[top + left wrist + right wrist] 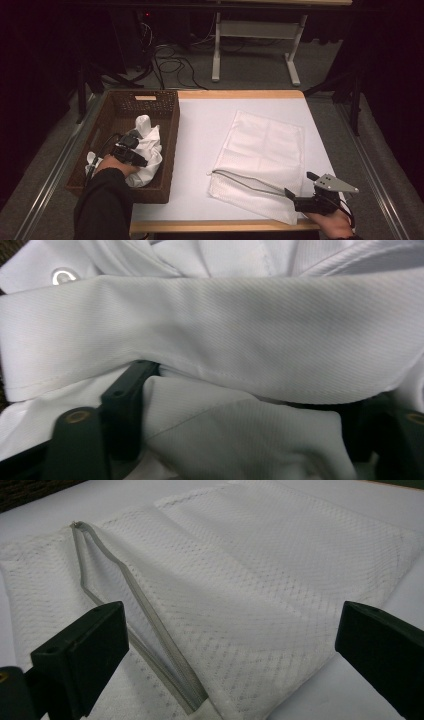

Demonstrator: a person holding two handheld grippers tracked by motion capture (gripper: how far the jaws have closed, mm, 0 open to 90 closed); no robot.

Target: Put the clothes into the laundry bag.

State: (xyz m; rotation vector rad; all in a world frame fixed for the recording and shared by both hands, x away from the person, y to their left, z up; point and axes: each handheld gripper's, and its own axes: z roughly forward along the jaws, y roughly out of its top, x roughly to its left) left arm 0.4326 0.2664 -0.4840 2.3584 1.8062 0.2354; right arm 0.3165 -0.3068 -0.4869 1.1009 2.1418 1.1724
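A crumpled white garment (151, 144) lies in a brown wicker basket (171, 131) at the table's left. My left gripper (142, 160) reaches down into that pile. In the left gripper view its jaws stand apart with a fold of the white garment (225, 325) bulging between them; my left gripper (250, 390) is buried in cloth. A white mesh laundry bag (265, 147) lies flat on the table's right half, its grey zipper (240, 181) parted. My right gripper (299, 183) hovers open at the bag's near corner. In the right gripper view, my right gripper (232, 615) frames the mesh bag (260, 555) and the zipper (150, 615).
The table (200, 130) has a white top with a wooden edge. A metal snap (62, 276) shows on the garment. Beyond the table's far edge are cables (170, 65) on the floor and a white desk frame (255, 35).
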